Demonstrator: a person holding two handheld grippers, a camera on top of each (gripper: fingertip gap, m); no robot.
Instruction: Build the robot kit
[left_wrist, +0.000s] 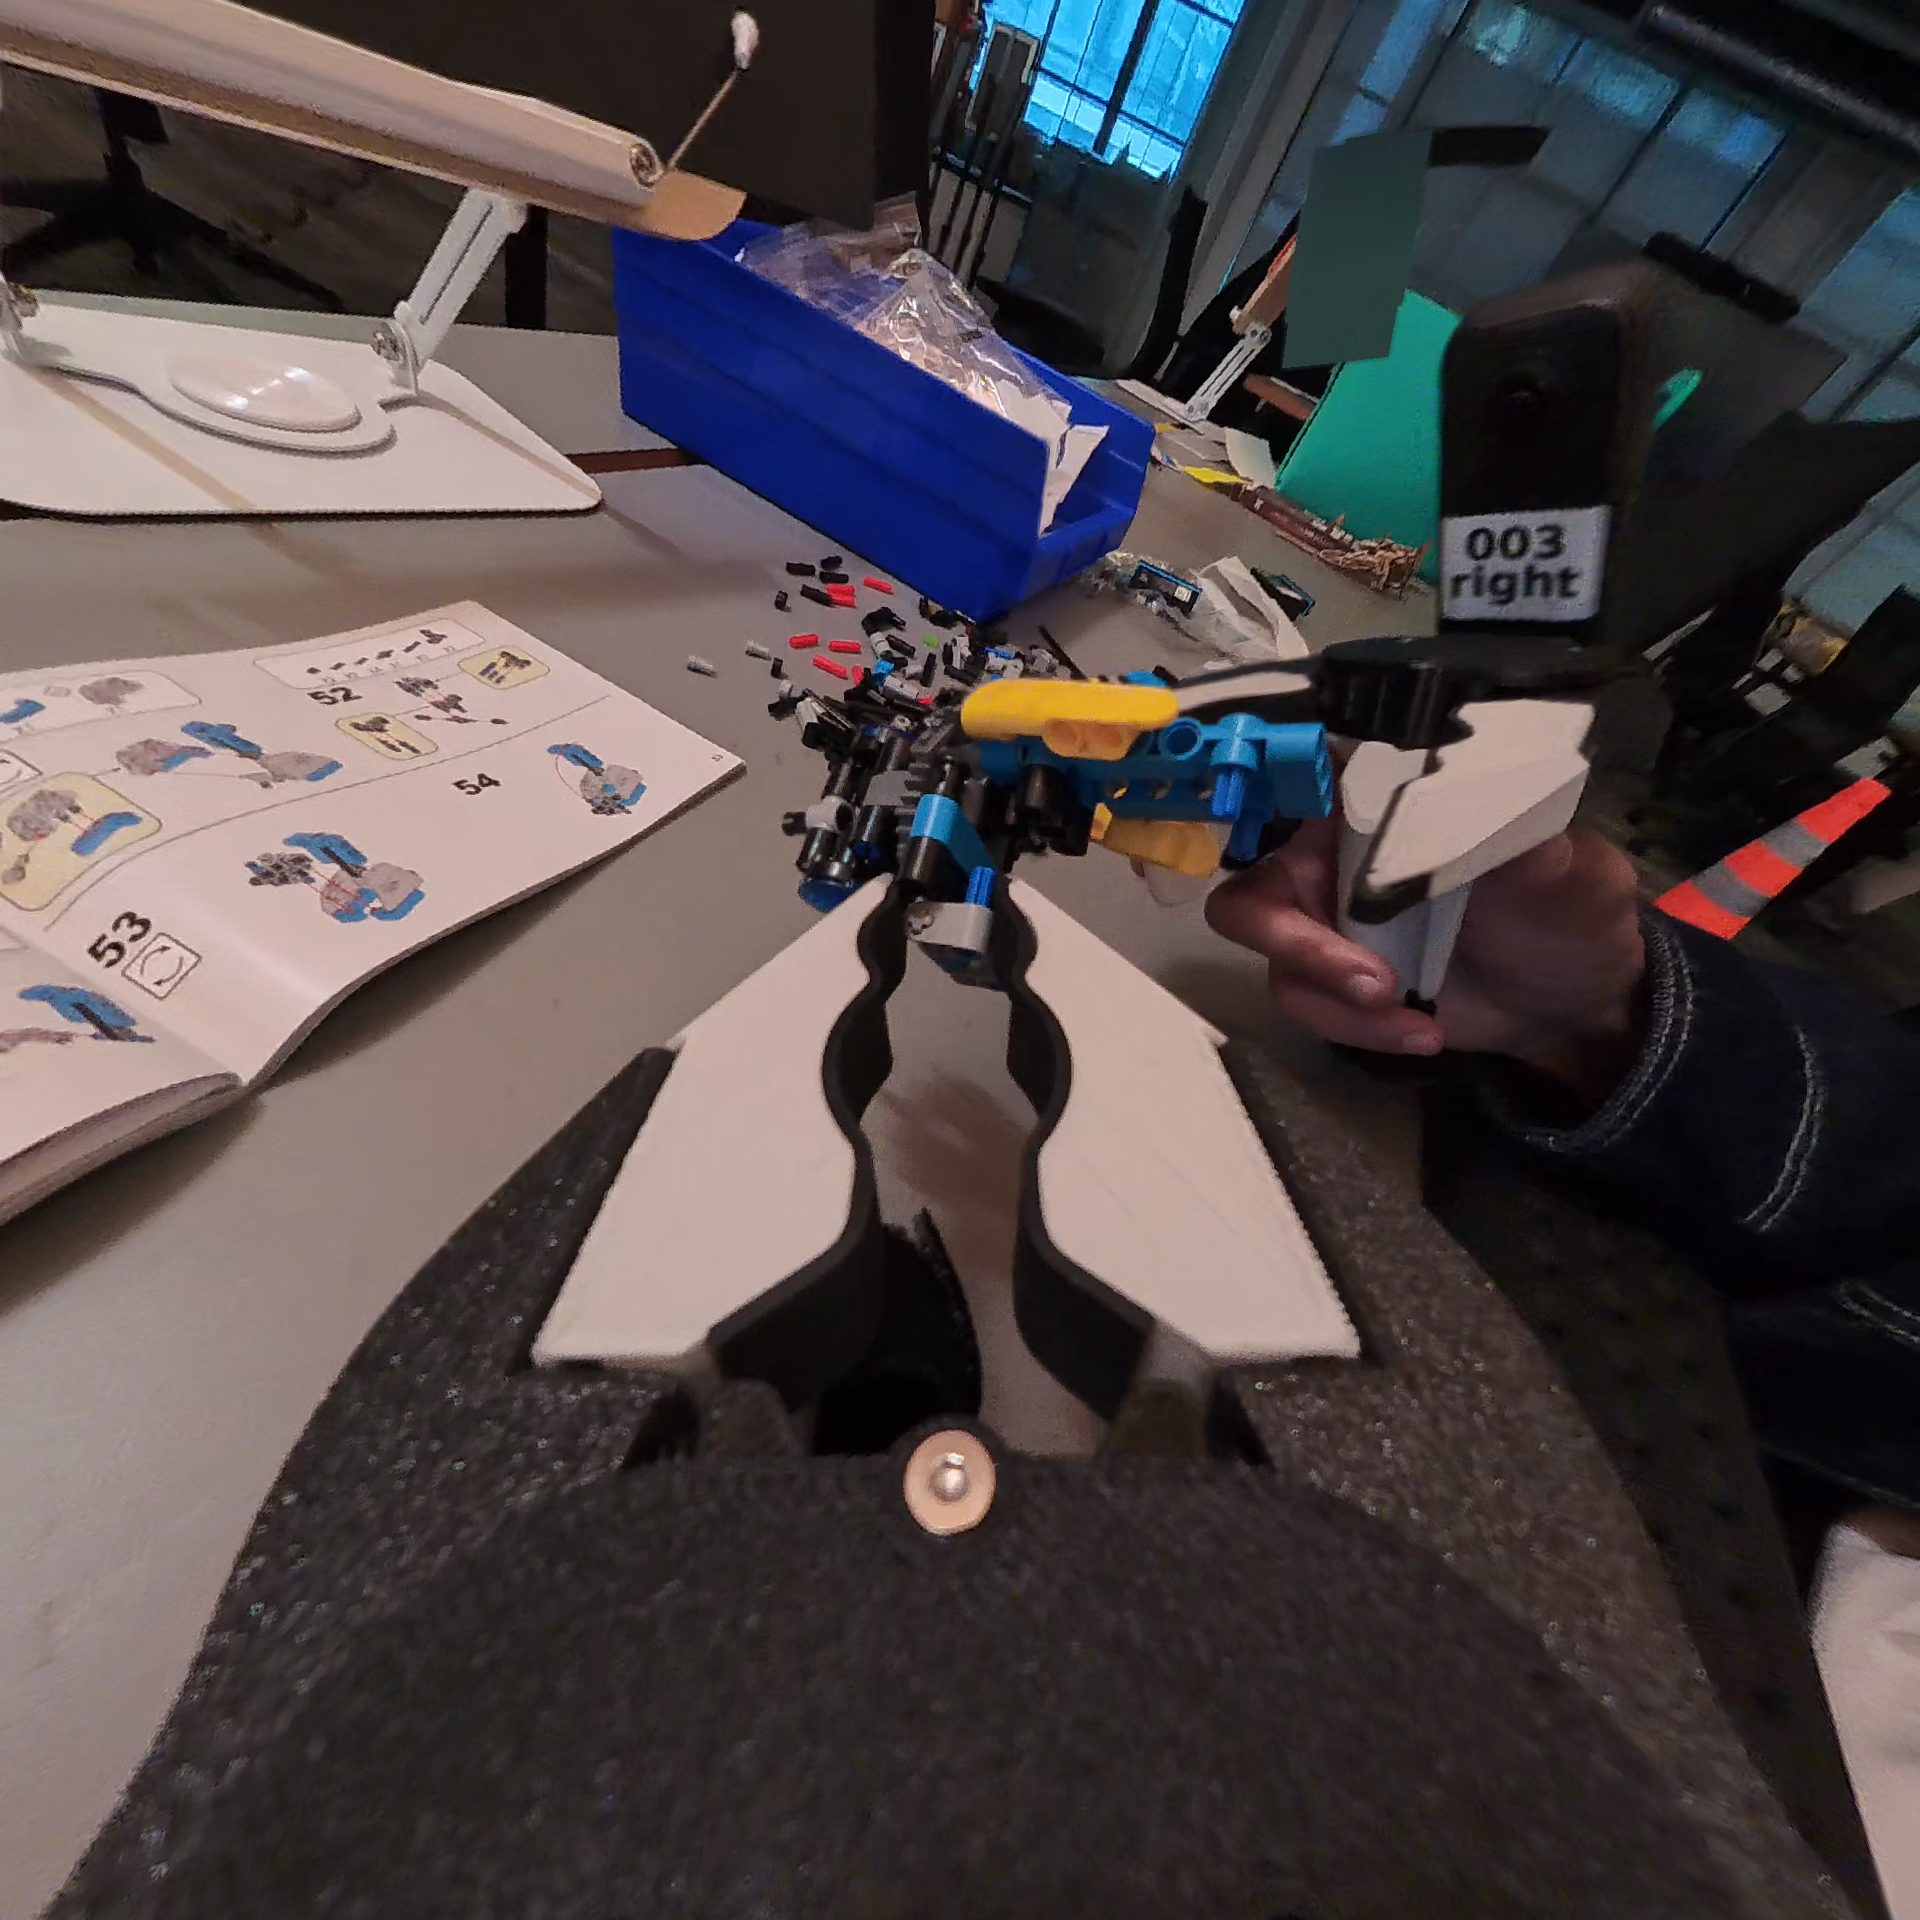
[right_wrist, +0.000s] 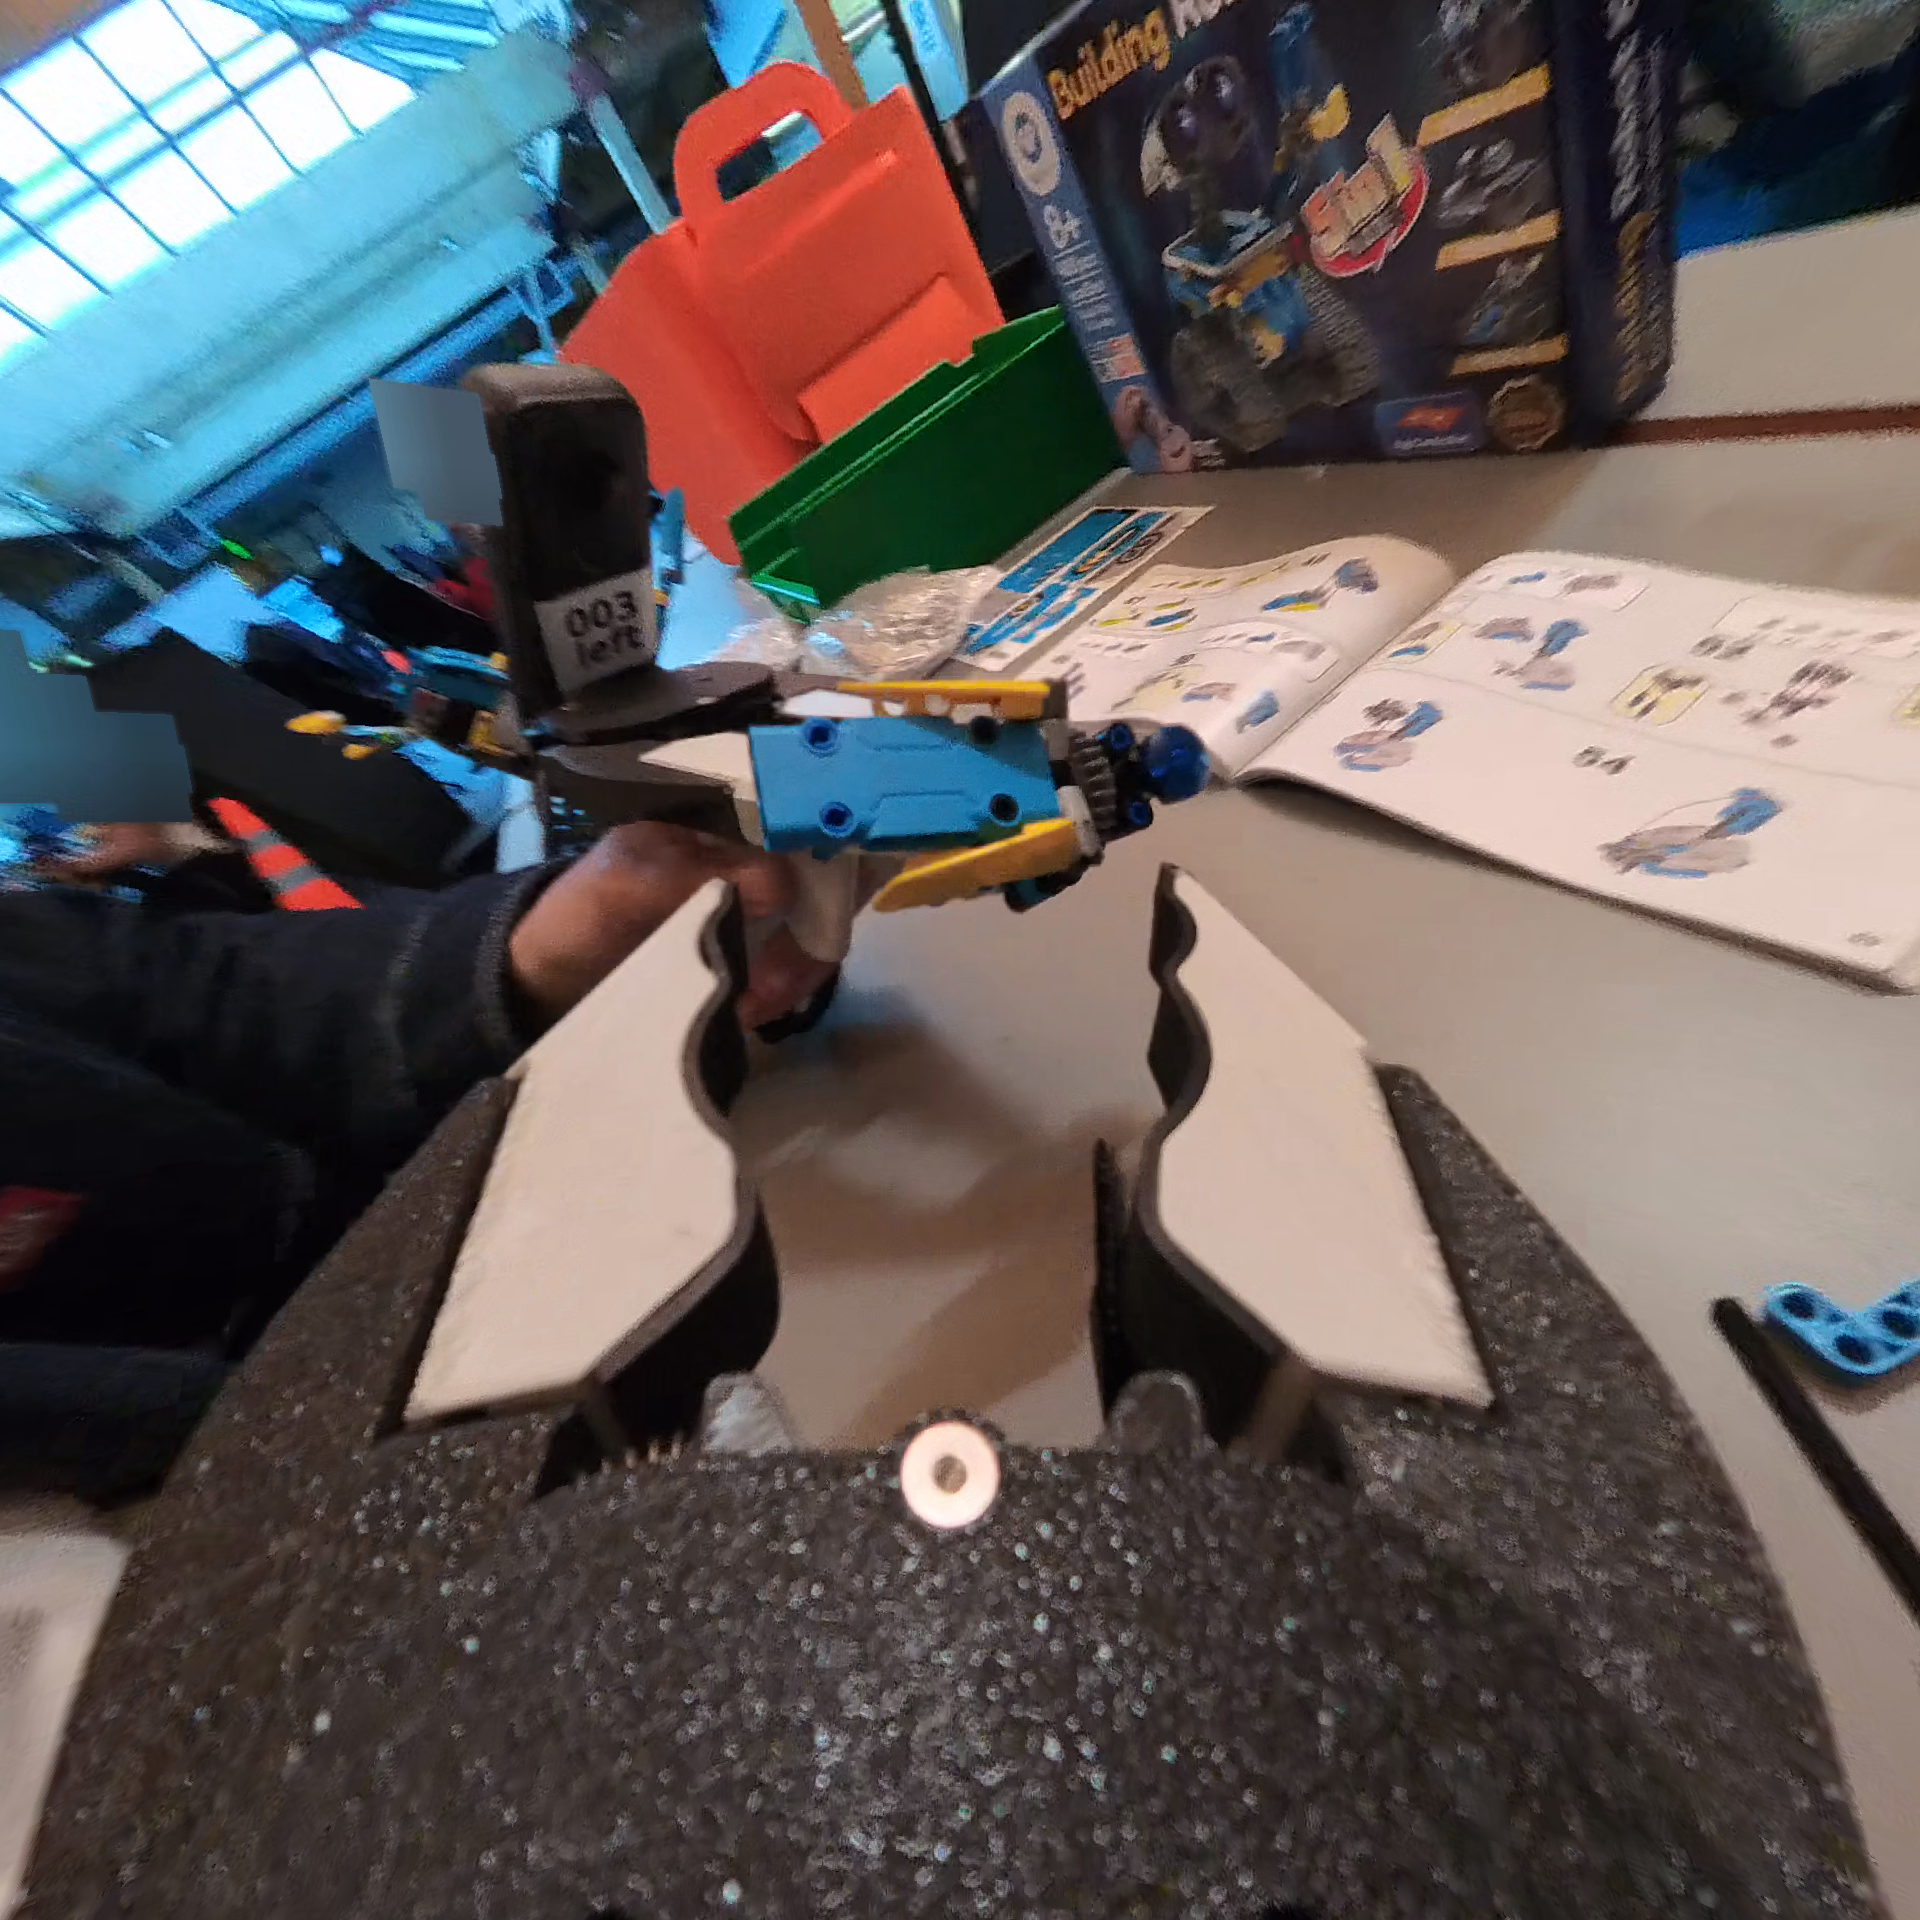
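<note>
- Left gripper (left_wrist: 943, 914) is pinched onto the lower grey-and-blue end of the brick model (left_wrist: 1049, 800), which it holds up off the grey table (left_wrist: 520, 1143).
- Right gripper (right_wrist: 940, 894) has its fingers spread wide, gripping nothing, and sits just near of the model's blue block.
- Open instruction booklet (left_wrist: 312, 821) lies flat to the left.
- Loose small pieces (left_wrist: 842, 655) are scattered beyond the model, in front of the blue bin (left_wrist: 831, 416).
</note>
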